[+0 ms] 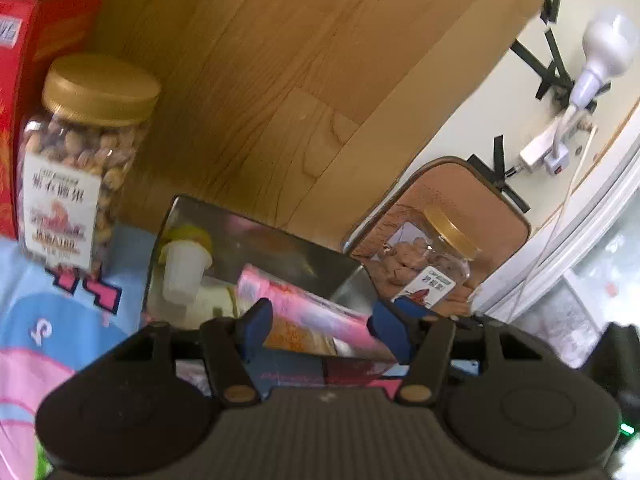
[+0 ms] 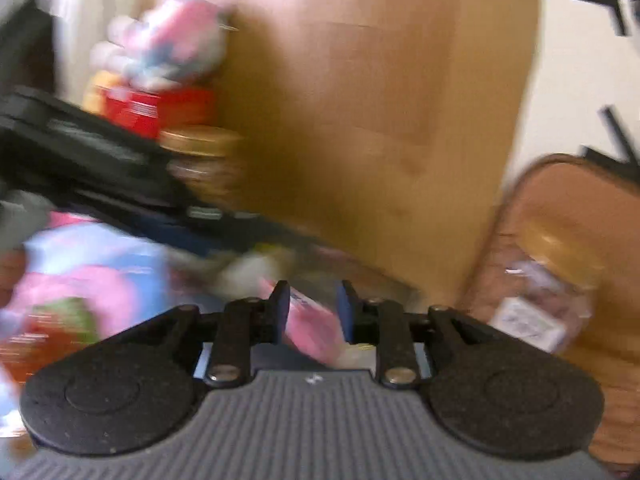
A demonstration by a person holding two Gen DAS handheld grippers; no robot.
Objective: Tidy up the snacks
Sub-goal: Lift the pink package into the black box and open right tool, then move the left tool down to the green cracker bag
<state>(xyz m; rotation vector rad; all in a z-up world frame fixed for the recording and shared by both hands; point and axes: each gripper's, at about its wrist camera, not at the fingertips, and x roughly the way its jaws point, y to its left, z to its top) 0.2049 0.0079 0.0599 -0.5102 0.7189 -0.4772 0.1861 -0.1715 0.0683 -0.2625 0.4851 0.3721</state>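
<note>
My left gripper (image 1: 323, 326) has its blue pads against both sides of a pink snack packet (image 1: 316, 312), held over a shiny metal tray (image 1: 280, 248). In the tray stands a white bottle with a yellow cap (image 1: 184, 264). A nut jar with a gold lid (image 1: 80, 160) stands upright at the left, beside a red box (image 1: 24, 80). Another gold-lidded jar (image 1: 432, 264) lies on a brown padded seat (image 1: 460, 188). In the blurred right wrist view my right gripper (image 2: 313, 312) is closed narrowly on a pink packet (image 2: 312, 328). Whether it is the same packet I cannot tell.
A wooden panel (image 1: 280, 80) rises behind the tray. On the cream wall at the right are a white lamp bulb (image 1: 604, 48), a plug, cables and black tape. A blue and pink patterned cloth (image 1: 60, 332) covers the surface. A soft toy (image 2: 168, 44) sits above the red box.
</note>
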